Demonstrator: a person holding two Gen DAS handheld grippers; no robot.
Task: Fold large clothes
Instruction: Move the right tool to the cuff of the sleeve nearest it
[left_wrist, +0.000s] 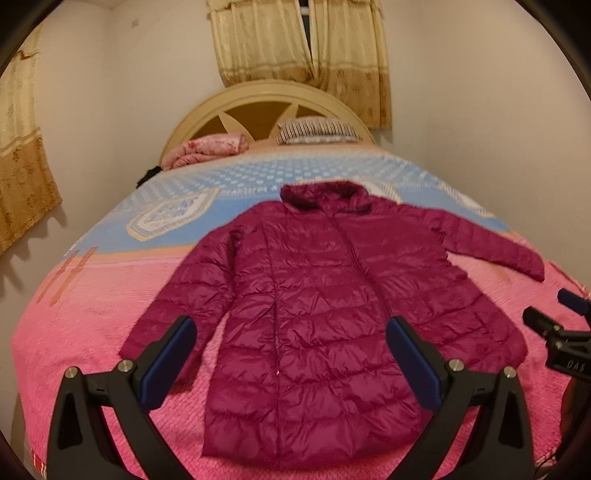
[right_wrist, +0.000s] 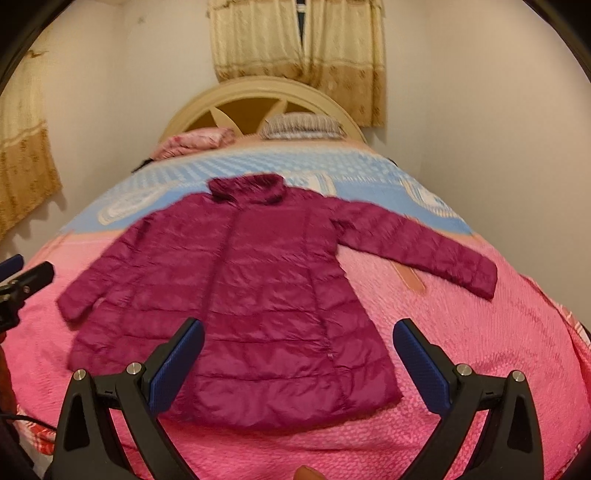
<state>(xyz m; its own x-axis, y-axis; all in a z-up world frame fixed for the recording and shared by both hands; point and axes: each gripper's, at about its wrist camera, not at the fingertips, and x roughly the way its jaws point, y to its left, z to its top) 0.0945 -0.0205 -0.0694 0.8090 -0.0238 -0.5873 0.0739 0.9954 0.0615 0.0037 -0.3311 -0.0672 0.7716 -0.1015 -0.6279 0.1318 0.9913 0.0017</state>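
A magenta quilted puffer jacket (left_wrist: 314, 314) (right_wrist: 243, 295) lies flat, front up and zipped, on the pink bedspread (left_wrist: 92, 314) (right_wrist: 480, 350). Its collar points toward the headboard and its hem is nearest me. One sleeve lies along the body on the left; the other sleeve (right_wrist: 424, 251) stretches out to the right. My left gripper (left_wrist: 291, 332) hovers open above the hem, nothing between its blue pads. My right gripper (right_wrist: 297, 336) hangs open over the jacket's lower right part, apart from the cloth. Each gripper shows at the edge of the other's view.
A blue patterned sheet (left_wrist: 240, 177) covers the bed's far half. A pink folded blanket (left_wrist: 207, 147) and a striped pillow (left_wrist: 317, 131) rest against the cream headboard (left_wrist: 258, 99). Walls and yellow curtains (left_wrist: 295, 40) close in the bed on both sides.
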